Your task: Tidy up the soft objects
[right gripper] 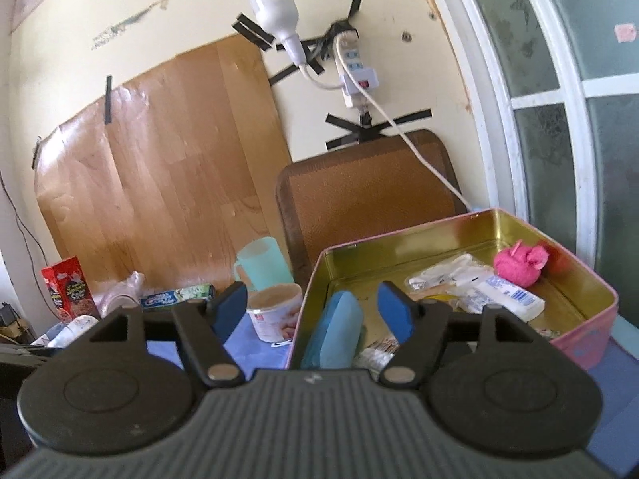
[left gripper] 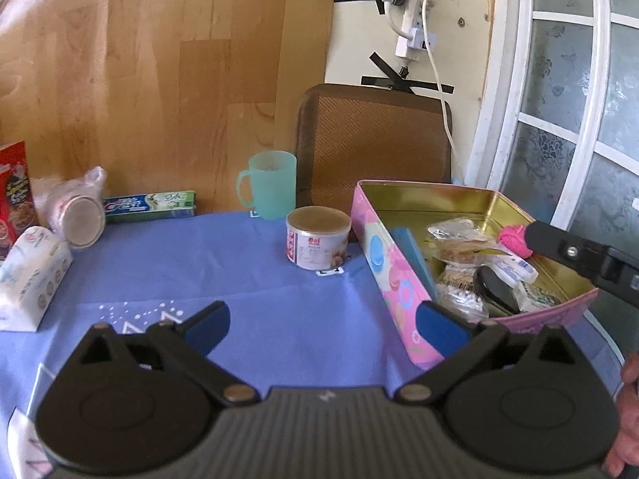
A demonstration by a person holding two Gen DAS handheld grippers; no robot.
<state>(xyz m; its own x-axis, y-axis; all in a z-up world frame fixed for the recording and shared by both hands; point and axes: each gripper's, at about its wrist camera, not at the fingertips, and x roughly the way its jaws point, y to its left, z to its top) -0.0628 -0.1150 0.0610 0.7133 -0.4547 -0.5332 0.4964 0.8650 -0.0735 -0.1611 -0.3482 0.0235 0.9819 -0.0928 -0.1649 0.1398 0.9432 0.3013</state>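
Blue-clothed worktop [left gripper: 279, 279] against a taped wall. Pink tin [right gripper: 591, 343] holds a pink soft ball [right gripper: 519, 265]. Both tools, left [left gripper: 323, 321] and right [right gripper: 315, 311], gape wide, holding nothing.

Before us, our cream wall [right gripper: 199, 12] with taped wood-grain sheet [left gripper: 159, 80], bulb [right gripper: 275, 4], brown chair [left gripper: 371, 139], frosted window [left gripper: 579, 99].

Daylight is bright and even in both views, entering from the frosted window [left gripper: 575, 92] on the right. The gold inner wall of the tin [right gripper: 419, 251] shows soft glare. Shadows on the blue tablecloth [left gripper: 239, 271] are faint. Fisheye distortion bows the window frame and darkens the corners. Both views are slightly soft, the right wrist view more so.
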